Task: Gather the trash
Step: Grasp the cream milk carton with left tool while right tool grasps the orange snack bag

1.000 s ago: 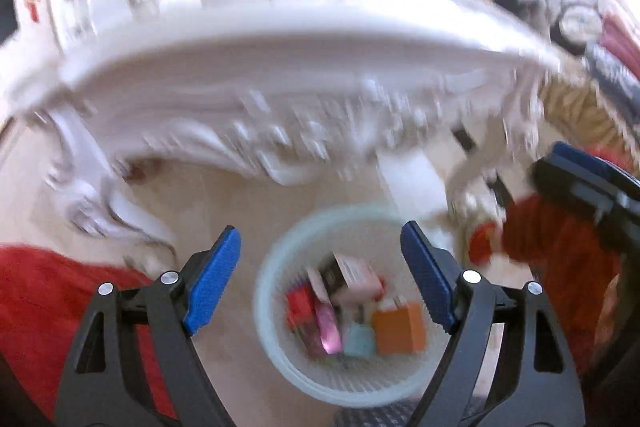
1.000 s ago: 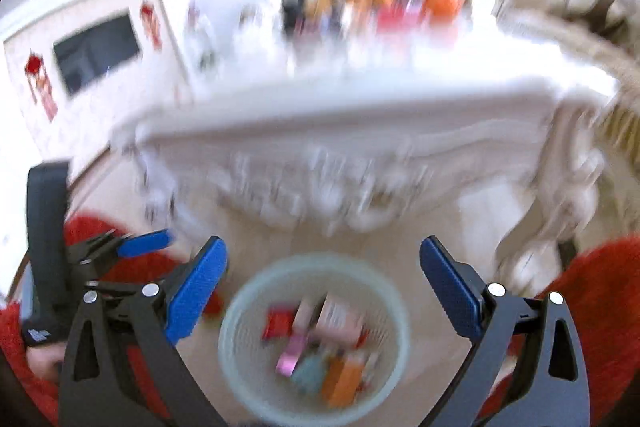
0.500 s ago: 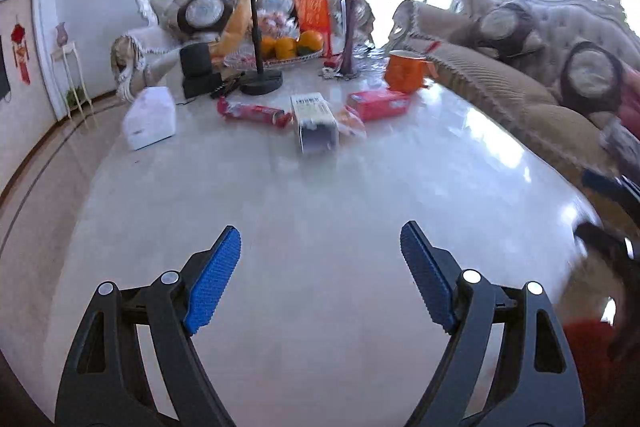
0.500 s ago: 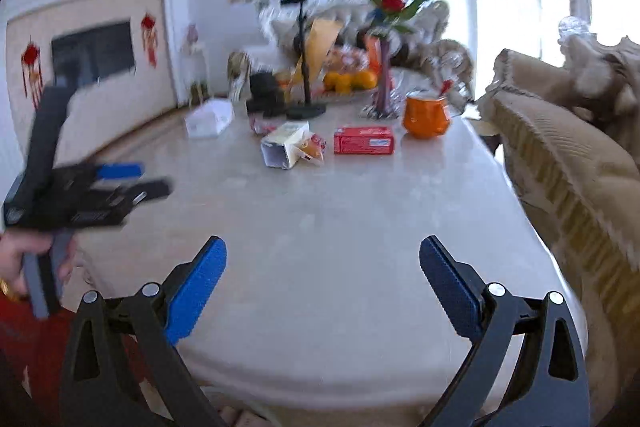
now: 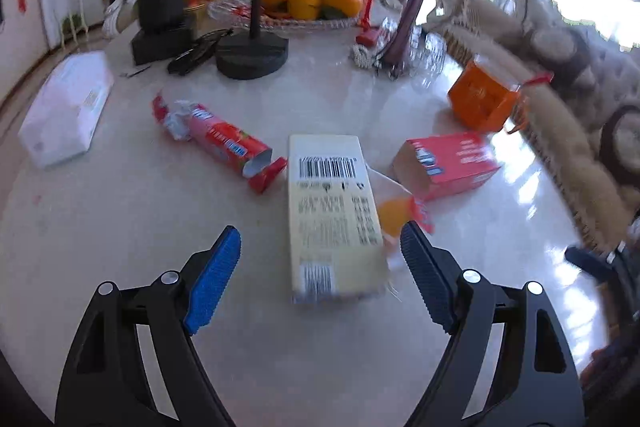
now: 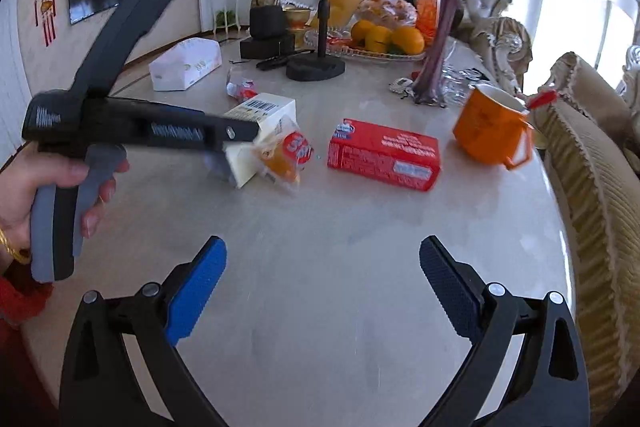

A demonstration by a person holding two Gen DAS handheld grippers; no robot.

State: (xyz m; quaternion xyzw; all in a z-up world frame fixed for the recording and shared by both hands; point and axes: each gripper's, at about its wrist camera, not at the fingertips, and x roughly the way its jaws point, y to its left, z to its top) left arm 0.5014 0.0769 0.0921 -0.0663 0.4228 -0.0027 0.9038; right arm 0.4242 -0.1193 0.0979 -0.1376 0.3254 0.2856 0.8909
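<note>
Fingers [image 5: 214,281] of the left gripper [image 5: 320,267] are standing spread, released, flanking the near end of a cream carton [image 5: 334,219] without touching it. That carton is lying flat on the table [image 5: 120,227], its long axis running straight away from the gripper, barcode end pointing far. A red wrapper tube [image 5: 218,141] is lying diagonally to its left, open end facing the carton. One red box [image 5: 448,163] is lying to the right, open mouth toward the carton, and one small orange packet [image 5: 400,215] is sitting just beside the carton's right edge. The right gripper [image 6: 322,285] is hovering over bare table, also released, holding nothing. One orange cup [image 6: 490,127] is standing beyond the box.
</note>
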